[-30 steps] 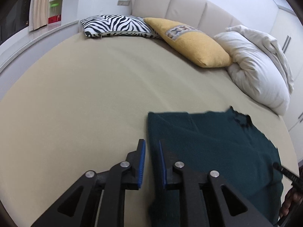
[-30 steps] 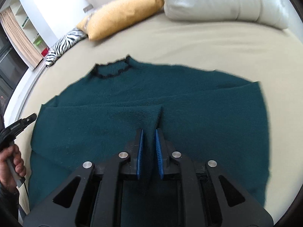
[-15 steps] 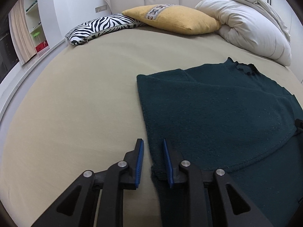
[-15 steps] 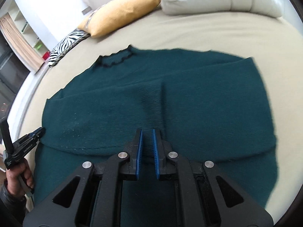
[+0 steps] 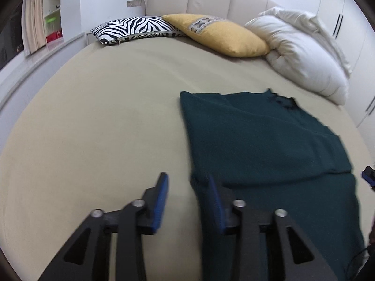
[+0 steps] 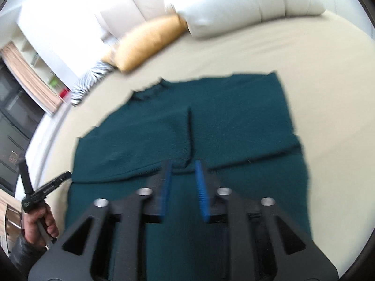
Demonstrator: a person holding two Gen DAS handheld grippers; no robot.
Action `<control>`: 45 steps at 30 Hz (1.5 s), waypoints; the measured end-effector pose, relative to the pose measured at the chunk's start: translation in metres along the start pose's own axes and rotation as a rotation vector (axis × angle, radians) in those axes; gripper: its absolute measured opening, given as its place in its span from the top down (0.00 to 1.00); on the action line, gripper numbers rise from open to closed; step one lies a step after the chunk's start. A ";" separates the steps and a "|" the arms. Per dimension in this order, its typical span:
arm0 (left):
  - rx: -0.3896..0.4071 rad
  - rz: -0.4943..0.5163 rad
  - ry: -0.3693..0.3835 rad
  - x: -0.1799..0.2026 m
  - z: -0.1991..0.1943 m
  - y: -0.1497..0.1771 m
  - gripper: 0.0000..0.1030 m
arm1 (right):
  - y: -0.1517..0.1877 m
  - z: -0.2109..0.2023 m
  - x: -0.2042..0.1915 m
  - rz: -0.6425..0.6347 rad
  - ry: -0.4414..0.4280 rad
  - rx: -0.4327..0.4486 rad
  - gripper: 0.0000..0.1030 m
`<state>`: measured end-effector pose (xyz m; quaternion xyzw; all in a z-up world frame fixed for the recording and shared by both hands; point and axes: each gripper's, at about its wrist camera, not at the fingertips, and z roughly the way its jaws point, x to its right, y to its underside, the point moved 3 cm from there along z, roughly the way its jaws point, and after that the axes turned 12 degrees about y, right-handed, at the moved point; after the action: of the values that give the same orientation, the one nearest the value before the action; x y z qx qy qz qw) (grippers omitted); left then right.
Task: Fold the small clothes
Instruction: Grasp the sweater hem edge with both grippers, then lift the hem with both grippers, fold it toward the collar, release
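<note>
A dark teal knit sweater (image 5: pixel 264 140) lies flat on the beige bed (image 5: pixel 105 117), both sleeves folded in across its body. It also shows in the right wrist view (image 6: pixel 222 121), neckline away from me. My left gripper (image 5: pixel 187 182) is open and empty at the sweater's near left edge. My right gripper (image 6: pixel 184 168) is open and empty above the sweater's middle, near the folded sleeve ends. The left gripper (image 6: pixel 54 182) also shows in the right wrist view, held by a hand.
A zebra pillow (image 5: pixel 133 29), a yellow cushion (image 5: pixel 220 37) and a white duvet (image 5: pixel 302 53) lie along the headboard. Shelves and a curtain (image 5: pixel 35 32) stand at the far left. White wardrobe doors (image 5: pixel 344 23) are at the right.
Both grippers have opened wider. The right gripper has let go of the sleeve fold and pulled back. The left gripper has stayed at the sweater's left edge.
</note>
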<state>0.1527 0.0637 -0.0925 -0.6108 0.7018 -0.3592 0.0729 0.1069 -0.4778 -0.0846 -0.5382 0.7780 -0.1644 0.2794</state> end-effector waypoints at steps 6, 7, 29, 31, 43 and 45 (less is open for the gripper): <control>-0.062 -0.070 0.182 0.003 -0.069 0.074 0.33 | 0.047 -0.081 0.024 0.012 -0.054 0.054 0.30; -0.082 -0.089 0.199 0.002 -0.078 0.091 0.33 | 0.058 -0.089 0.031 0.027 -0.074 0.030 0.30; -0.352 -0.368 0.450 -0.001 -0.099 0.208 0.86 | 0.186 -0.145 0.138 0.215 -0.154 -0.161 0.41; -0.363 -0.359 0.449 0.003 -0.097 0.210 0.89 | 0.191 -0.148 0.145 0.231 -0.152 -0.170 0.42; -0.289 -0.361 0.462 0.003 -0.107 0.204 0.94 | 0.205 -0.163 0.170 0.215 -0.064 -0.253 0.46; -0.282 -0.362 0.465 0.003 -0.107 0.204 0.94 | 0.209 -0.158 0.171 0.219 -0.051 -0.274 0.53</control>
<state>-0.0707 0.1042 -0.1342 -0.6313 0.6227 -0.3954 -0.2396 -0.1908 -0.5676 -0.1199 -0.4871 0.8398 -0.0119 0.2393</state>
